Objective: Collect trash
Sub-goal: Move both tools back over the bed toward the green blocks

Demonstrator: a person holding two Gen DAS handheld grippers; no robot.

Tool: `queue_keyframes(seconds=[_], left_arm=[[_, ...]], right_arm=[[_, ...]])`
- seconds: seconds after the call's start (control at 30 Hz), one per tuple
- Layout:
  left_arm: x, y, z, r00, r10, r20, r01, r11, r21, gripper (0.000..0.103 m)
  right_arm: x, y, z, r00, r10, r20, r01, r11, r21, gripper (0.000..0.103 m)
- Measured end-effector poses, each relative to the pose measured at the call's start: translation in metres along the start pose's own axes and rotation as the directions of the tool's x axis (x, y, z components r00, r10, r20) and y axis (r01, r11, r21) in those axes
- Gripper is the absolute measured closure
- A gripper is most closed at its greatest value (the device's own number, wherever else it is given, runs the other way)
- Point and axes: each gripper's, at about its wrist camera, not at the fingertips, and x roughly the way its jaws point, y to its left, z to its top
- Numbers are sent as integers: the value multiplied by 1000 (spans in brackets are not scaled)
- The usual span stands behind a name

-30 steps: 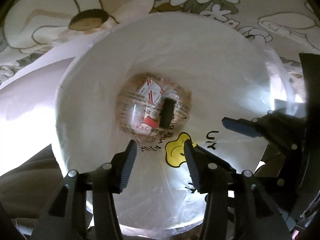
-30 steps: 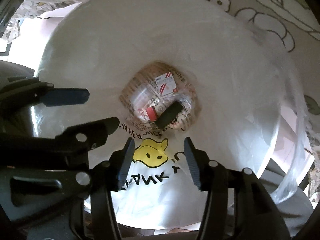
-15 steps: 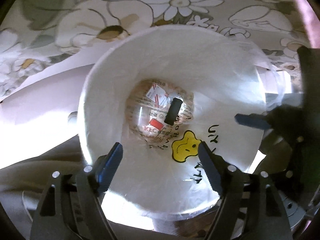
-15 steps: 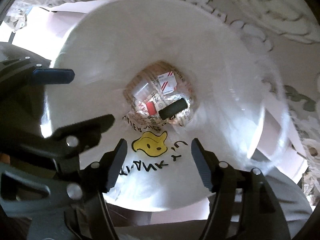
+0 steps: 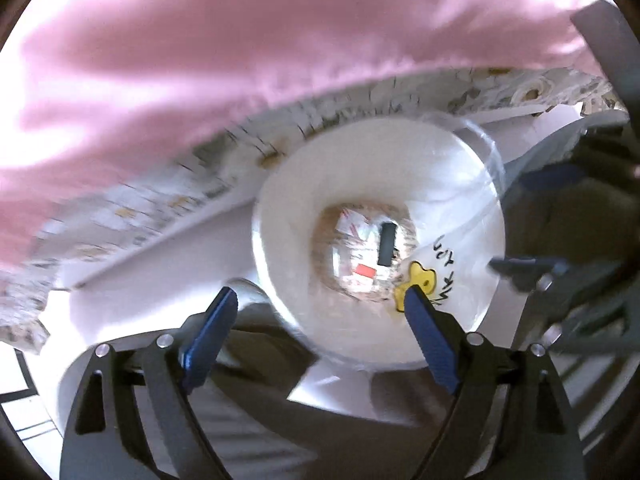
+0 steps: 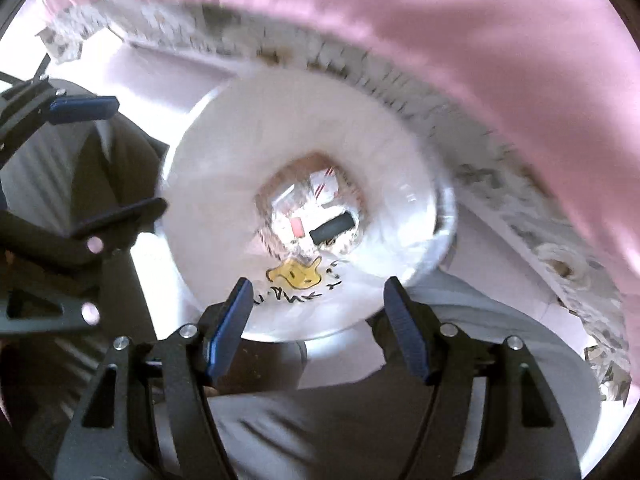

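A white plastic bag (image 5: pixel 288 208) with a yellow smiley print (image 5: pixel 416 280) stands open below both grippers. At its bottom lie a black oblong piece (image 5: pixel 386 243), a red scrap (image 5: pixel 366 270) and red-and-white wrappers. My left gripper (image 5: pixel 320 312) hangs above the bag's near rim, its jaws opening with nothing between them. The right gripper (image 5: pixel 536 222) shows at the right edge of this view. In the right wrist view the bag (image 6: pixel 224 168) and black piece (image 6: pixel 332 229) appear again. My right gripper (image 6: pixel 318 300) is open and holds nothing, and the left gripper (image 6: pixel 108 160) is at the left.
Pink cloth (image 5: pixel 240 40) fills the top of both views, over a floral patterned surface (image 5: pixel 132 208). A white sheet or board (image 5: pixel 160 280) lies beside the bag. Grey fabric (image 6: pixel 320 420) lies under the grippers near the lower edge. Both views are motion-blurred.
Both grippers have risen away from the bag, which now looks smaller. Both pairs of jaws have spread wider. Pink cloth has come into view at the top.
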Motion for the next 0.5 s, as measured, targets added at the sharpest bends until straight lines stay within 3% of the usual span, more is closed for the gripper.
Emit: queue_keyframes(seconds=[0.17,0.3,0.5], left_arm=[[-57,6,6,990,65,129,-69,997,25,16],[-105,17,19,960,140,243,-141,990,-13,13],[-167,35,52,925,143,353,-121,989,-84,13]], right_arm=[[-64,-14,-5,991,-32,132,30,999,18,32],[-113,-24,-6,973,-52,225,45,998,37,32],[-189,-38,-1,923,-72,377,50,996,70,30]])
